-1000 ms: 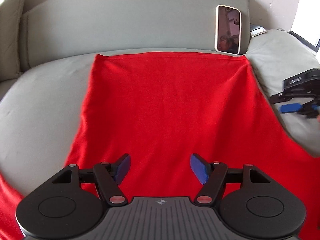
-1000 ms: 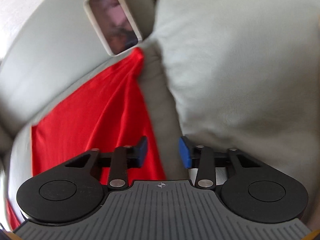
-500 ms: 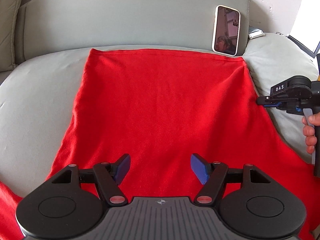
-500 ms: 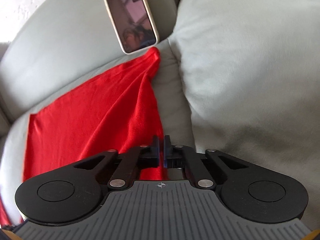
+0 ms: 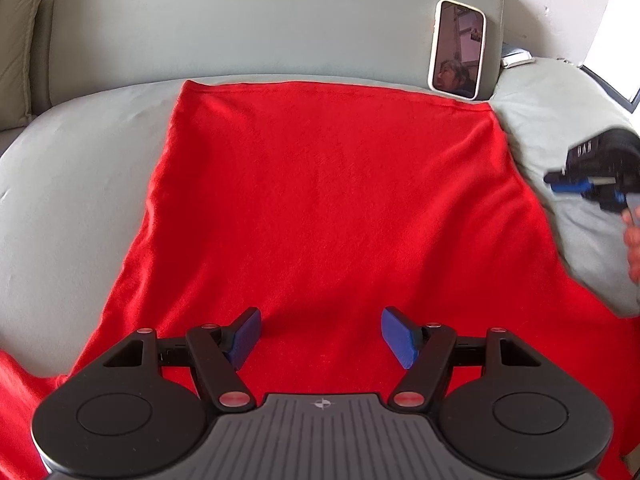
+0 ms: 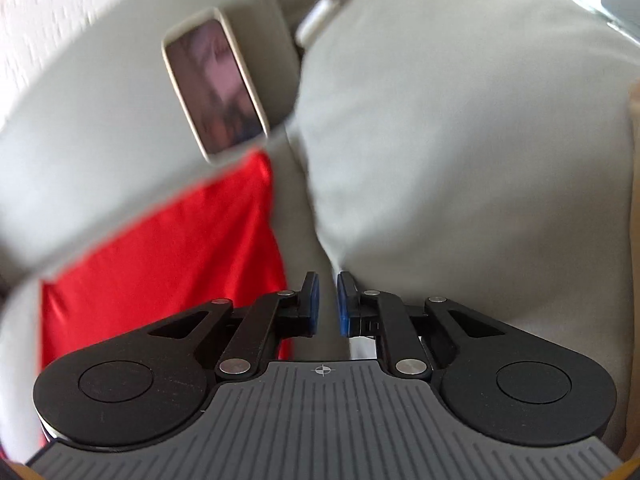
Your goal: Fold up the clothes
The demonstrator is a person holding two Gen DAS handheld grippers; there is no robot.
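Red garment (image 5: 320,200) spread lengthwise ahead of wide-spread left gripper (image 5: 320,336); right gripper (image 6: 325,304), seemingly narrowly parted, empty, off its right edge.

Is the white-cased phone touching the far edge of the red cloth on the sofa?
Cannot tell. In the left wrist view the white-cased phone stands right at the red cloth's far corner; any gap is too small to see. The right wrist view is blurred.

Only blurred white letters (apparently "DAS", not sharp enough to confirm) show on the right gripper (image 5: 560,188) body.
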